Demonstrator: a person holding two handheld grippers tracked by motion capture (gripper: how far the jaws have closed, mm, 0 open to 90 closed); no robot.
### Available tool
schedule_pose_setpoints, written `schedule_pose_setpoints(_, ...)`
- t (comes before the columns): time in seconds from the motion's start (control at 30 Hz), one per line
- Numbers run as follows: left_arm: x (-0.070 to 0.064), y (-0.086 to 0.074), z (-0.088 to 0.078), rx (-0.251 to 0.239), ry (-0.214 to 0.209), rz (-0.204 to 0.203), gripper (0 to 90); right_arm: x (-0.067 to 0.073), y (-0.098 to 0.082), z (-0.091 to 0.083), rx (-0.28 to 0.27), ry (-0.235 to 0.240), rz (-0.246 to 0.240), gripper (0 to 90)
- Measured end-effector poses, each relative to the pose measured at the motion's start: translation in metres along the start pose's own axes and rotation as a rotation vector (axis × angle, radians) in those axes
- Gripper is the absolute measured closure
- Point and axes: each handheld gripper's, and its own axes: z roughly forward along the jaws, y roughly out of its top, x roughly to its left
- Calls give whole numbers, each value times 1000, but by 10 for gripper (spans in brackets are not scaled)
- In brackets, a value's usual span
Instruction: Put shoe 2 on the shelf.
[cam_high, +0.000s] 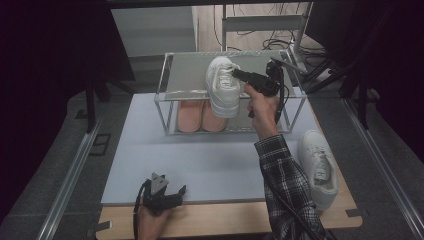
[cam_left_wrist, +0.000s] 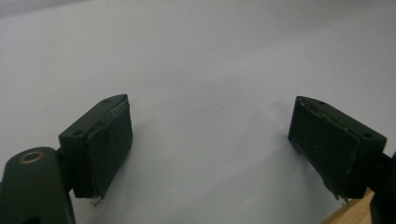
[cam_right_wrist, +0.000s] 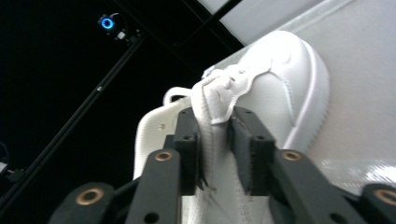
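**Right gripper at white sneaker on top shelf, second sneaker waiting on table**

Step in hand, as I read it: setting the white sneaker (cam_high: 223, 86) on the top shelf (cam_high: 185, 75) of the shoe rack (cam_high: 298, 107) and letting go. To do it well: sole should sit flat on the shelf, toe pointing the same way as the pink shoes (cam_high: 200, 116) on the lower tier, then spread the jaws fully and back straight out along the tongue so the laces don't snag and drag the shoe off the edge. Heel overhangs the front rim a bit in the high view, so a nudge back may help.

Right gripper (cam_right_wrist: 215, 154): jaws part-open, straddling the sneaker's tongue and lace area; left pad touches the fabric, right pad shows a small gap, so no real pinch now. Sneaker lies directly ahead of and between the jaws.

Left gripper (cam_high: 172, 192): jaws spread wide, nothing between them, resting at the near edge of the table (cam_high: 200, 165).

Other white sneaker (cam_high: 319, 167) lies on the table's right side, well apart from both grippers.
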Motion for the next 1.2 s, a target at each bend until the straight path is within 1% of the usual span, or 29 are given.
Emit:
schedule_pose_setpoints(0.03, 0, 0, 0, 0, 0, 0, 137, 0, -1, 1, -1, 6, 0, 641)
schedule_pose_setpoints(0.1, 0, 0, 0, 0, 0, 0, 137, 0, -1, 2, 13, -4, -3, 579)
schedule_pose_setpoints(0.23, 0, 0, 0, 0, 0, 1, 137, -3, 1, -2, 14, 0, 7, 519)
schedule_pose_setpoints(0.3, 0, 0, 0, 1, 0, 1, 137, -4, 2, -7, 9, 15, 5, 519)
schedule_pose_setpoints(0.4, 0, 0, 0, 1, 0, 1, 137, -4, 4, -16, 6, 5, -12, 509)
schedule_pose_setpoints(0.53, 0, 0, 0, 0, 1, 1, 137, -5, 4, -29, 2, 32, -17, 512)
schedule_pose_setpoints(0.6, 0, 0, 0, 1, 1, 1, 137, -5, 4, -33, 7, 38, -34, 515)
schedule_pose_setpoints(0.7, 0, 0, 0, 0, 1, 1, 137, -5, 1, -40, 7, 63, -40, 529)
schedule_pose_setpoints(0.77, 0, 0, 0, 2, 1, 1, 137, -5, -1, -44, 9, 70, -49, 525)
schedule_pose_setpoints(0.83, 0, 0, 0, 0, 1, 1, 137, -6, -3, -48, 22, 75, -55, 525)
schedule_pose_setpoints(1.0, 0, 0, 0, -2, 1, 0, 137, -8, -10, -56, 45, 116, -78, 528)
schedule_pose_setpoints(1.2, 0, 0, 0, -2, 2, 0, 137, -8, -18, -65, 82, 121, -106, 511)
